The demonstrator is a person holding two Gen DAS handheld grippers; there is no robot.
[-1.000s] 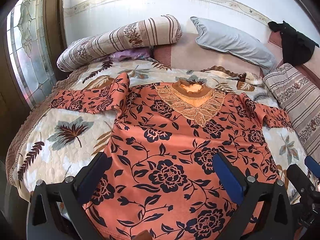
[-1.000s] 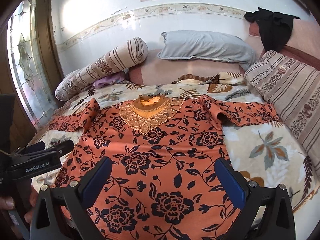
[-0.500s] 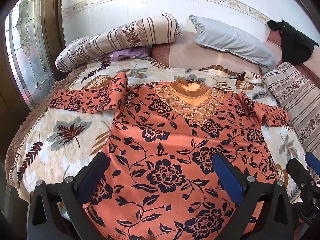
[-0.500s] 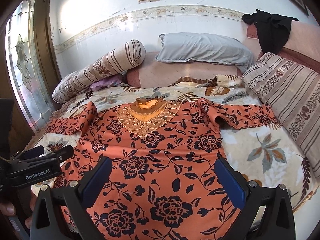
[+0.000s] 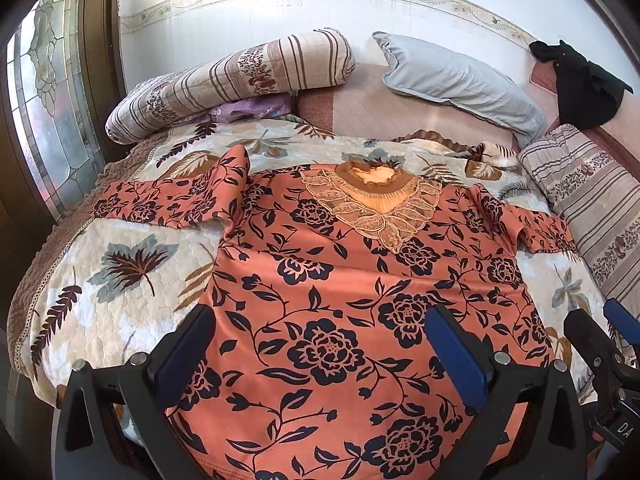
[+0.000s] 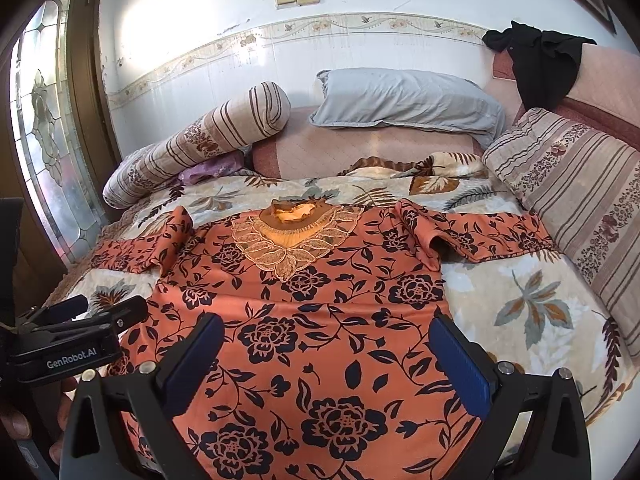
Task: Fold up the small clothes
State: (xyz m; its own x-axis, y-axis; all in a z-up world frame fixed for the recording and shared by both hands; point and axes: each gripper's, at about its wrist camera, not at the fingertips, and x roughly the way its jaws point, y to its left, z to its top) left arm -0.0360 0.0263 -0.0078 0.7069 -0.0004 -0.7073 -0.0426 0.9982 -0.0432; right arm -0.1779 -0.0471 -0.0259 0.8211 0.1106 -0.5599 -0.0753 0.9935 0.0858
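Observation:
An orange top with a black flower print [image 5: 344, 280] lies spread flat on the bed, lace collar [image 5: 376, 204] at the far side, both sleeves out sideways. It also shows in the right wrist view [image 6: 320, 312]. My left gripper [image 5: 320, 348] is open and empty above the hem. My right gripper [image 6: 326, 356] is open and empty above the lower part of the top. The right gripper shows at the right edge of the left wrist view [image 5: 600, 356]. The left gripper shows at the left of the right wrist view [image 6: 72, 340].
The bed has a leaf-print quilt [image 5: 120, 264]. A striped bolster [image 5: 232, 80], a grey pillow [image 5: 456, 80] and a striped cushion [image 5: 592, 200] lie around its far and right sides. A black garment [image 5: 580, 84] hangs at the right. A glass door [image 5: 52, 112] stands on the left.
Both grippers have drawn back and up a little from the top, so more of the bed and wall shows. The top has not moved.

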